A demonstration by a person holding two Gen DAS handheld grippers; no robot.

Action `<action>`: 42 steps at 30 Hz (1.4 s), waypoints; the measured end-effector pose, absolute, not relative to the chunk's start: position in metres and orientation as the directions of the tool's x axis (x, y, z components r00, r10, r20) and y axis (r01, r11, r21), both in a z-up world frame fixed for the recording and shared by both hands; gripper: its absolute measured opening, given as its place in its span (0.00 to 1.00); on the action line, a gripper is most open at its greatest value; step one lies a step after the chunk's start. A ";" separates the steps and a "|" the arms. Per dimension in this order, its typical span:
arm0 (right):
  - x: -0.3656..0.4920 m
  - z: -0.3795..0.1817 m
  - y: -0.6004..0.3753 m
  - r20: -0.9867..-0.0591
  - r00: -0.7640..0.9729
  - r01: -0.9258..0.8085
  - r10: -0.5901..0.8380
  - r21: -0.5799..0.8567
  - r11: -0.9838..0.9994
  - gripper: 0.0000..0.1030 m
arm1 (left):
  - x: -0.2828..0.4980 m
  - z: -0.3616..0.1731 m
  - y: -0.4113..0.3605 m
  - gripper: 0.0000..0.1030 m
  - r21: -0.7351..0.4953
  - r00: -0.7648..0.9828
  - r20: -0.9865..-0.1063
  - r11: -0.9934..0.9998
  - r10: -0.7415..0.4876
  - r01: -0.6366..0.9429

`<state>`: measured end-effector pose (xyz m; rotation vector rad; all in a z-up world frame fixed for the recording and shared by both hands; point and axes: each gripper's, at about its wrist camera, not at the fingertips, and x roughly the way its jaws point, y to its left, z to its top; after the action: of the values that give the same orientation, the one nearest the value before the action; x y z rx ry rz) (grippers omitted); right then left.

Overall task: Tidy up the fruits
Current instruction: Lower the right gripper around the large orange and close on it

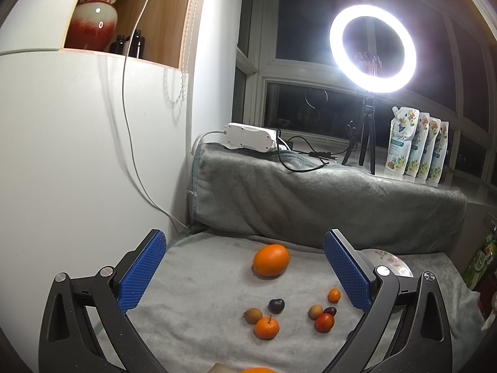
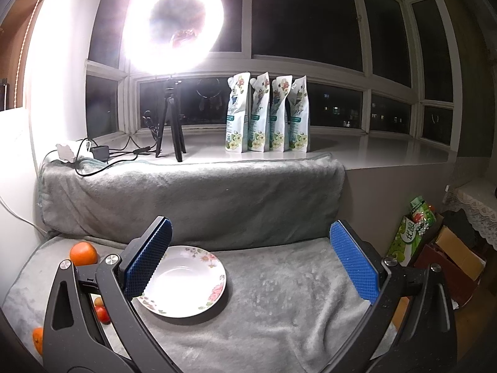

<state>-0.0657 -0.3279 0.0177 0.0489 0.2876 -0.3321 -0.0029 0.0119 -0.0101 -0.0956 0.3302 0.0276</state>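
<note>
Fruit lay scattered ahead of your left gripper (image 1: 245, 275), on the grey blanket (image 1: 198, 279) between its two blue pads (image 1: 141, 275), which stood wide apart and held nothing. The large orange (image 1: 271, 260) sat farthest out, roughly level with the fingertips, its long axis running across your line of reach. Nearer you were a dark plum (image 1: 276, 306), a tangerine (image 1: 266, 327), a brown lychee-like fruit (image 1: 253, 315), and a small cluster hard against the right finger, where a red fruit (image 1: 324, 322) touched its neighbours.

Your right gripper (image 2: 250, 261) was likewise spread open and empty, with the flowered plate (image 2: 198, 295) just inside its left pad, bare of fruit. Judging from that, your left hand was the nearer one for picking, and the plate lay off past its right finger.

Much was cut off: the plate showed only as a sliver behind the left gripper's right finger, and another orange at the bottom edge was barely visible.
</note>
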 end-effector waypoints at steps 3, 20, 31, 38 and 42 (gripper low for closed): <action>-0.065 0.014 -0.325 -0.303 0.910 0.295 -0.282 0.000 0.955 1.00 | -0.005 -0.012 0.013 0.98 -0.098 0.942 -0.337 0.995 -0.006 -0.029; -0.043 -0.024 -0.270 -0.478 0.861 -0.128 0.176 0.130 0.983 1.00 | -0.019 -0.053 0.042 0.92 -0.193 0.856 -0.502 0.981 -0.125 0.030; -0.015 -0.074 -0.209 -0.619 0.662 -0.351 0.422 0.242 0.905 1.00 | -0.039 -0.102 0.052 0.83 -0.238 0.743 -0.647 0.971 -0.172 0.018; -0.008 -0.101 -0.175 -0.660 0.501 -0.434 0.560 0.369 0.822 1.00 | -0.049 -0.126 0.052 0.82 -0.308 0.672 -0.697 0.951 -0.252 0.037; -0.005 -0.113 -0.157 -0.680 0.425 -0.458 0.598 0.408 0.790 0.97 | -0.050 -0.141 0.048 0.77 -0.366 0.617 -0.721 0.929 -0.315 0.047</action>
<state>-0.0054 -0.1566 -0.1129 0.1702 0.9184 0.6639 -0.0503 0.0482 -0.1410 -0.3278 0.8856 -0.2129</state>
